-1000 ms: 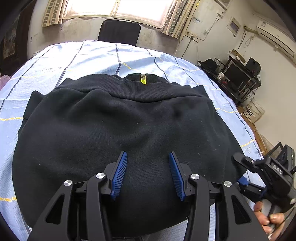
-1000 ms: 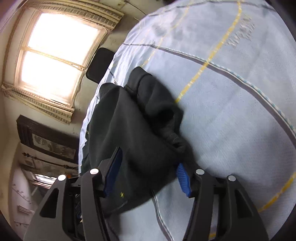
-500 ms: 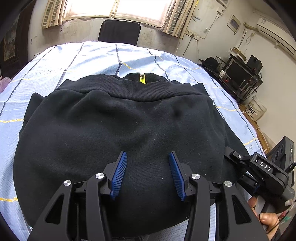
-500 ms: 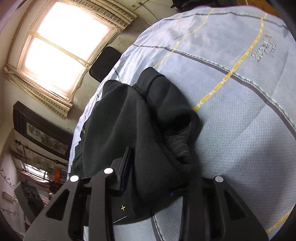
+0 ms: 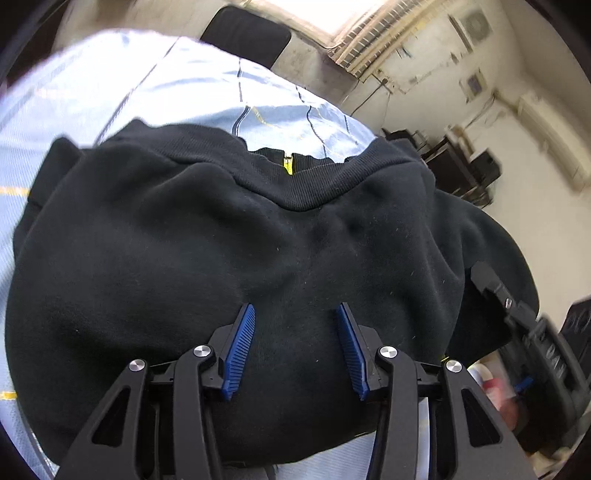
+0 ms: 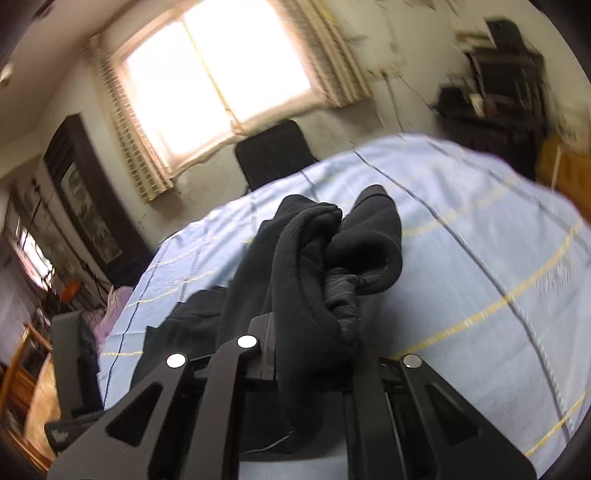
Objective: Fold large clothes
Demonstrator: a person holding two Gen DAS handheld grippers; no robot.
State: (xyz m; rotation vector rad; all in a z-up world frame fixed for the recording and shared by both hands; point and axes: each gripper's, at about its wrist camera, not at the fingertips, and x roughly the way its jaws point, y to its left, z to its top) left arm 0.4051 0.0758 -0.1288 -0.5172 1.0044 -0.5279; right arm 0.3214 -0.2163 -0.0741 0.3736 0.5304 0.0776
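Note:
A black sweatshirt (image 5: 221,258) lies spread on a light blue checked sheet (image 5: 184,92), its ribbed collar with a yellow tag at the far side. My left gripper (image 5: 295,332) is open just above the near part of the sweatshirt, holding nothing. My right gripper (image 6: 314,354) is shut on the sweatshirt's right edge (image 6: 314,266) and holds the bunched cloth lifted off the sheet (image 6: 480,258); its pads are hidden by the cloth. The right gripper also shows at the right of the left wrist view (image 5: 491,284).
A black chair (image 5: 247,33) stands at the far side of the bed, under a bright window (image 6: 221,66). Shelves with dark equipment (image 5: 461,173) stand to the right. A dark framed picture (image 6: 85,192) hangs on the left wall.
My right gripper has closed on the sweatshirt's right edge and lifted it up, swinging level. The left gripper has tilted and moved closer, still open.

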